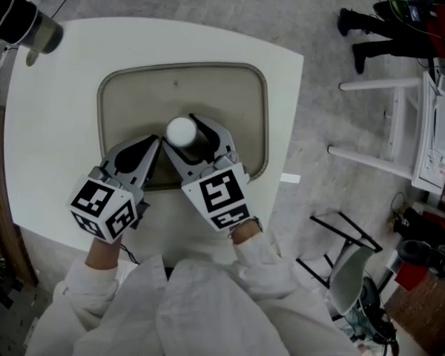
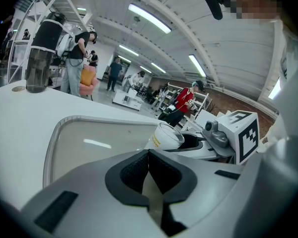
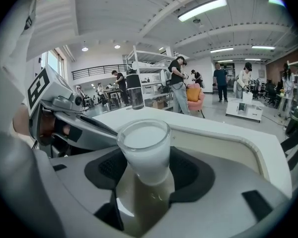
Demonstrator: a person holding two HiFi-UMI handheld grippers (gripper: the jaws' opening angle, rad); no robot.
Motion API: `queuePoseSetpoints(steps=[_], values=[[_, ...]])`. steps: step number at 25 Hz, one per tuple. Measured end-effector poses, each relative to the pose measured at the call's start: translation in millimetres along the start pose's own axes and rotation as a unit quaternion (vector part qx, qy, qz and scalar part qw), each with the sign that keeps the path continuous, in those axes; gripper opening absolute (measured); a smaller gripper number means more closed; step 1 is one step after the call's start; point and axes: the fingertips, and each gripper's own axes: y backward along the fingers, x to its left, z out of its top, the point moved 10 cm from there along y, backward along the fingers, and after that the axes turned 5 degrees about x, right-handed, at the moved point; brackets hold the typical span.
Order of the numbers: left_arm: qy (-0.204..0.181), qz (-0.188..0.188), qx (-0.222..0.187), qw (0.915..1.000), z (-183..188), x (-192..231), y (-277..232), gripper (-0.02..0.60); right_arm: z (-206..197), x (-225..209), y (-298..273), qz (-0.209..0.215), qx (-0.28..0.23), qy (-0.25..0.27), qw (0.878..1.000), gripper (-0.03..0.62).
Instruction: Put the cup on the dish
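Long ceiling lights (image 2: 149, 18) give bright, even light from above, so shadows on the white table (image 1: 52, 124) are soft and faint. One lamp shows as a pale streak of glare on the dish (image 2: 97, 143), and the top of the cup (image 1: 182, 130) is washed out to plain white. Both gripper views bend strongly at the edges, with dark corners. The nearest parts look soft.
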Motion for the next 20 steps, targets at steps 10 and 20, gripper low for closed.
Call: queuePoseSetpoints(steps=[10, 20], values=[[0.001, 0.009, 0.002, 1.0, -2.5, -5.5, 5.8, 0.009, -1.2, -1.0, 2.5, -0.01, -0.002, -0.006, 1.0, 0.268], [0.0, 0.027, -0.014, 0.9995, -5.8, -11.1, 21.8, 0.009, -8.3, 4.0, 7.7, -0.01, 0.015, -0.019, 1.0, 0.303]])
